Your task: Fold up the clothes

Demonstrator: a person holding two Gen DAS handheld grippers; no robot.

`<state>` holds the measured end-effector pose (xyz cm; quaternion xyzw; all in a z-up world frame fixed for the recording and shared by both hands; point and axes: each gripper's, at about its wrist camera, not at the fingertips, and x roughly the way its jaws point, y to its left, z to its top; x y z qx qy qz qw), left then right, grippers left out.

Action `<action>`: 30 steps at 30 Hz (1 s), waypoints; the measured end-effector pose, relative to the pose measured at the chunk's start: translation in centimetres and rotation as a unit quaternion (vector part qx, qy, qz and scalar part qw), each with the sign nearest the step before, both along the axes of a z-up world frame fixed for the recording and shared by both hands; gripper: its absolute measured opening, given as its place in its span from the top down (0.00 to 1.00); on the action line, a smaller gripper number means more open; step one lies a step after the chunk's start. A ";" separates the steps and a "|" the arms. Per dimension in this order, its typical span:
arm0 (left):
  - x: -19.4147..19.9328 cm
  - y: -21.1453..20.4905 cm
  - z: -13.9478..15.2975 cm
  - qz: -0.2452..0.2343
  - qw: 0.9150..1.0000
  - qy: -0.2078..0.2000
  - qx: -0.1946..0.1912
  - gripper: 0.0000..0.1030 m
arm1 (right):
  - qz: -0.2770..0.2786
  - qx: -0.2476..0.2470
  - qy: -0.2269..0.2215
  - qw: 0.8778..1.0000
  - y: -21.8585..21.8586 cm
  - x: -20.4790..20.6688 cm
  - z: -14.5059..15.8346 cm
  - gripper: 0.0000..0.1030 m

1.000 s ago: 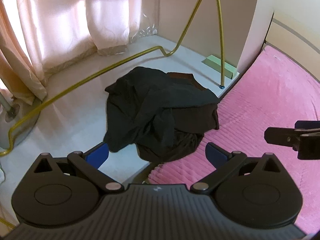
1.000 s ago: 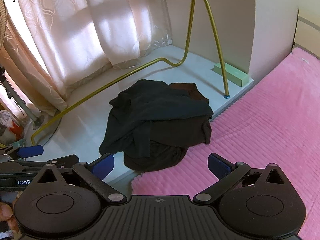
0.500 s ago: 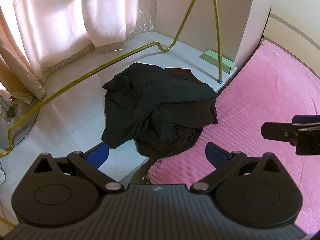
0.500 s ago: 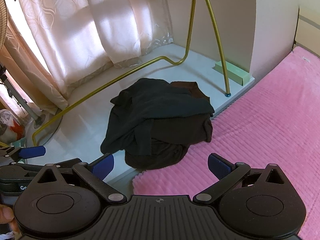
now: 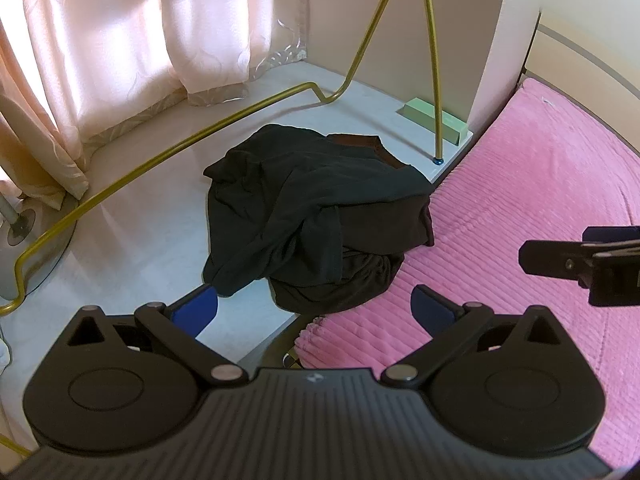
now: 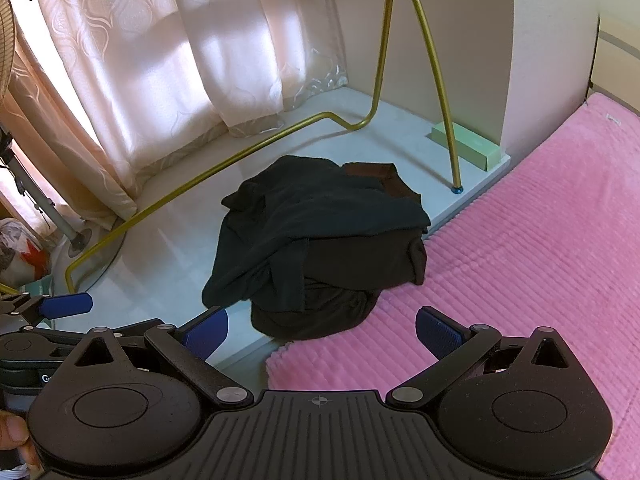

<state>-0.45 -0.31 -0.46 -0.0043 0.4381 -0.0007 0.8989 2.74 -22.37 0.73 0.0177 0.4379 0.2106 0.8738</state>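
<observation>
A crumpled pile of dark clothes (image 5: 316,216) (image 6: 320,240) lies on the pale window ledge, its near edge hanging onto the pink bed cover. A black garment drapes over brown ones. My left gripper (image 5: 316,308) hovers open just in front of the pile, nothing between its blue pads. My right gripper (image 6: 322,330) is also open and empty, a little short of the pile. The right gripper's finger (image 5: 580,264) shows at the right edge of the left wrist view. The left gripper's blue finger (image 6: 66,306) shows at the left edge of the right wrist view.
A gold metal rack (image 5: 434,80) (image 6: 444,92) stands on the ledge (image 5: 132,248) behind the pile. Pink curtains (image 5: 120,40) hang at the back. A green block (image 6: 466,146) lies by the wall. The pink ribbed bed cover (image 5: 520,200) fills the right. A fan base (image 5: 24,236) sits left.
Both grippers have drifted slightly closer to the pile, which now looks a little larger. The clothes themselves have not moved.
</observation>
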 end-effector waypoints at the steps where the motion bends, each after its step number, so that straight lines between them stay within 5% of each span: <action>1: 0.0 0.0 -0.1 0.000 1.000 0.000 0.000 0.02 | 0.000 0.000 0.000 1.000 0.0 0.0 -0.1 0.01; 30: -0.1 0.0 -0.1 0.001 1.000 0.003 -0.003 0.02 | -0.001 -0.001 0.005 1.000 -0.3 -0.1 -0.3 0.01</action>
